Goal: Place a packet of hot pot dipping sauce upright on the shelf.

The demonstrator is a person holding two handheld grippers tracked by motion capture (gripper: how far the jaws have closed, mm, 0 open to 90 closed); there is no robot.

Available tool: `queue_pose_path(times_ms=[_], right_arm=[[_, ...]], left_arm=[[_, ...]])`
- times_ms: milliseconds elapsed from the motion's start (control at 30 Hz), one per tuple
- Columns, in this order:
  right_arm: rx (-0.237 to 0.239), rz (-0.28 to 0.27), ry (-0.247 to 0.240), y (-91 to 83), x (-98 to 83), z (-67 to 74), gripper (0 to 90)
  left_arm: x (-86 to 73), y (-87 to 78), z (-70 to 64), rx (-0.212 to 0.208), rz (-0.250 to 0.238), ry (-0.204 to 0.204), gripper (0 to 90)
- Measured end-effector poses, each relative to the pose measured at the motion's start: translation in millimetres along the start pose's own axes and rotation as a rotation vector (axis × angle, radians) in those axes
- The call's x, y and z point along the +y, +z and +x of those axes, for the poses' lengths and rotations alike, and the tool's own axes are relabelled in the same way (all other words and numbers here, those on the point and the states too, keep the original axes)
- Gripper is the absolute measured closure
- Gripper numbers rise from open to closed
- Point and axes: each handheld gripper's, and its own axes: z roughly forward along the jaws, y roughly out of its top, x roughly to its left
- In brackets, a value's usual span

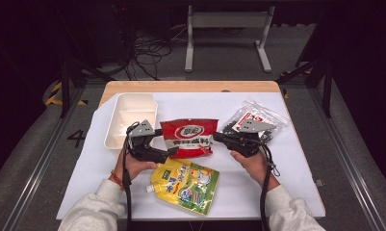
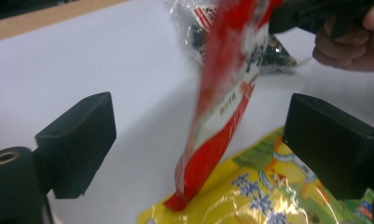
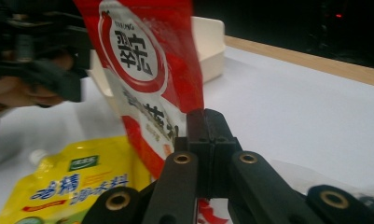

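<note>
Nearest the person, a yellow spouted pouch (image 1: 185, 185) lies flat on the white tabletop (image 1: 296, 173), printed with blue Chinese characters, a green label patch and a green lower edge; its white cap points left in the high view. Just beyond it the red pouch (image 1: 187, 137) is lifted between the two grippers, its lower corner just above the yellow pouch in the left gripper view. Its front carries a white oval ringed in red with dark Chinese characters, small lettering above it too blurred to read, and a white band with a row of bold dark characters below. The right gripper (image 3: 207, 135) has its fingers clenched on the red pouch's edge, the two black pads pressed together on the foil. The left gripper (image 2: 201, 140) has its fingers released, spread wide to either side of the red pouch without pressing it. Farther back on the left stands a cream compartment tray (image 1: 129, 108), and on the right a clear bag (image 1: 253, 120) of dark contents with a red and white label, its writing too small to read.
</note>
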Motion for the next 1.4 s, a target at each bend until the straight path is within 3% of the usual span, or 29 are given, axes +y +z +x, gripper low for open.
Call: queue_pose_path(times_ms=[67,100,233,367,433,667,800,933,967,1067,1233,1400], right_arm=[[-0.006,0.013,-0.007,0.1,-0.6,1.8,90.0],[-0.001,0.011,-0.007,0.0,-0.9,1.8,90.0],[0.009,0.004,0.0,-0.1,-1.4,2.8,90.0],[0.009,0.006,-0.006,0.5,-0.7,7.3,90.0],[0.001,0.014,-0.02,1.1,0.1,9.7,90.0],[-0.086,0.019,-0.081,-6.3,5.4,20.2,80.1],[-0.1,0.022,-0.111,-15.1,7.6,23.9,75.8],[-0.129,0.057,-0.141,-24.4,5.9,27.0,65.4],[-0.138,0.07,-0.143,-28.4,4.5,27.7,58.5],[-0.139,0.078,-0.149,-34.5,2.9,29.7,53.1],[-0.16,0.115,-0.181,-49.9,-3.4,37.3,44.9],[-0.16,0.136,-0.175,-60.2,-11.7,40.3,39.4]], left_arm=[[3.6,3.7,-0.4,-0.021,-0.007,0.021,15.3],[4.8,6.1,-3.0,-0.025,-0.01,0.007,20.7],[8.6,11.6,-5.8,0.001,-0.021,0.046,48.8],[8.9,8.4,-8.6,-0.018,-0.061,0.075,81.3],[9.4,6.5,-11.1,-0.013,-0.071,0.112,89.8],[10.7,2.5,-15.6,-0.042,-0.088,0.142,90.0],[11.2,1.9,-15.4,-0.059,-0.1,0.147,90.0],[12.3,2.9,-16.8,-0.065,-0.101,0.167,90.0],[12.2,3.2,-17.8,-0.07,-0.106,0.159,90.0],[14.4,1.4,-18.9,-0.07,-0.116,0.176,90.0],[17.9,-6.4,-19.4,-0.079,-0.143,0.17,90.0],[23.5,-23.0,-15.8,-0.06,-0.172,0.194,90.0]])
